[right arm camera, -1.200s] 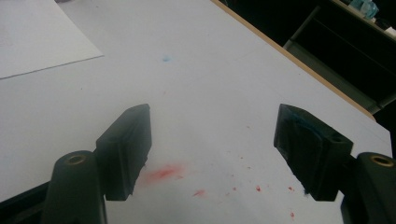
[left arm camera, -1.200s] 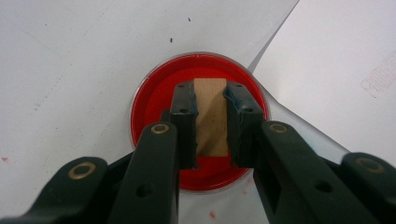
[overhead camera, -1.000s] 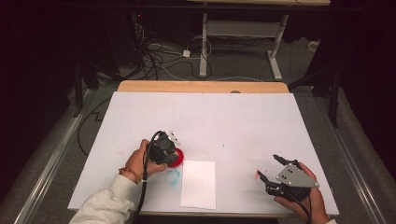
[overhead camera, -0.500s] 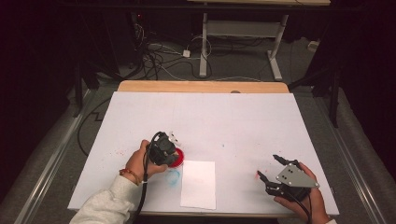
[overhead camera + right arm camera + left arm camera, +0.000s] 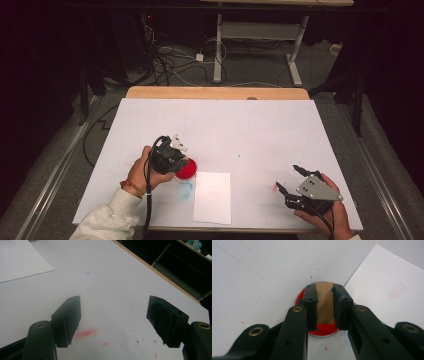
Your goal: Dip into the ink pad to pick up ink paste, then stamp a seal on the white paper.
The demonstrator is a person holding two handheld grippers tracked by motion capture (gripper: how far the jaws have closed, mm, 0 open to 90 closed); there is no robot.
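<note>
Counter [image 5: 260, 130] first: a broad, flat, matte white sheet over a pale wooden top whose far edge shows as a tan strip, with faint red and blue specks scattered on the white. On its near middle lies a sheet of white paper [image 5: 213, 197], rectangular and smooth, bearing a faint red rectangular print in the left gripper view. Just left of the paper's far corner sits the round red ink pad [image 5: 187, 170], a shallow disc with a glossy red face and a thin pale rim, and a pale blue smudge marks the counter just near of it. Over the pad the left claw [image 5: 324, 303] is clamped on a wooden stamp [image 5: 324, 302], a small plain block of light brown, smooth-grained wood, upright between the two black pads, its lower end over the red face; whether it touches the ink cannot be told. The right claw [image 5: 291, 181], black and angular with a grey three-cornered plate, rests at the near right with its jaws wide and nothing between them, above a red smear.
</note>
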